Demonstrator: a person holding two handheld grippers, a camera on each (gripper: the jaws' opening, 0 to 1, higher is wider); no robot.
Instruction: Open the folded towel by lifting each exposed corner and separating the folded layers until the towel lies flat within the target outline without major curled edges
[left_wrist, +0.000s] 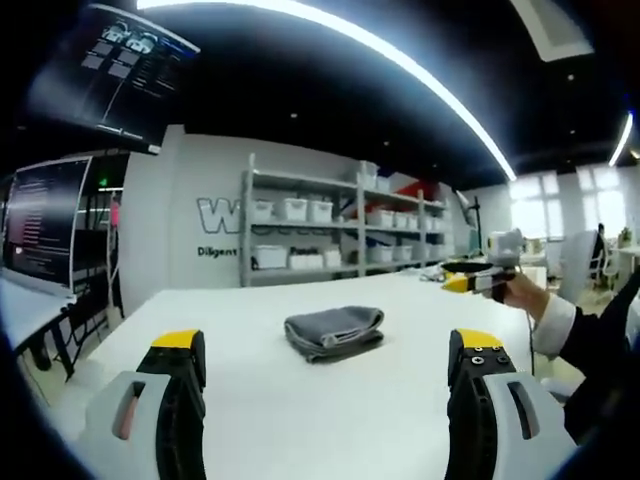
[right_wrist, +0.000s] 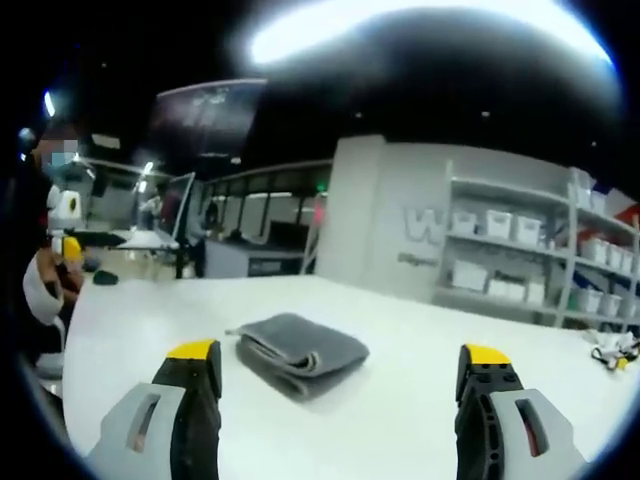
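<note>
Yellow-tipped grey jaws of the left gripper (left_wrist: 327, 350) stand spread wide apart at the near edge of the left gripper view, holding nothing. Beyond them, a folded grey cloth towel (left_wrist: 334, 331) lies on the white table (left_wrist: 250, 320), well clear of the jaws. At far right a hand (left_wrist: 524, 291) holds the right gripper (left_wrist: 478, 280) above the table. In the right gripper view its own jaws also gape, empty, with the towel (right_wrist: 300, 354) just beyond them, slightly left. Grey metal shelves (left_wrist: 340, 228) with white bins line the far wall.
</note>
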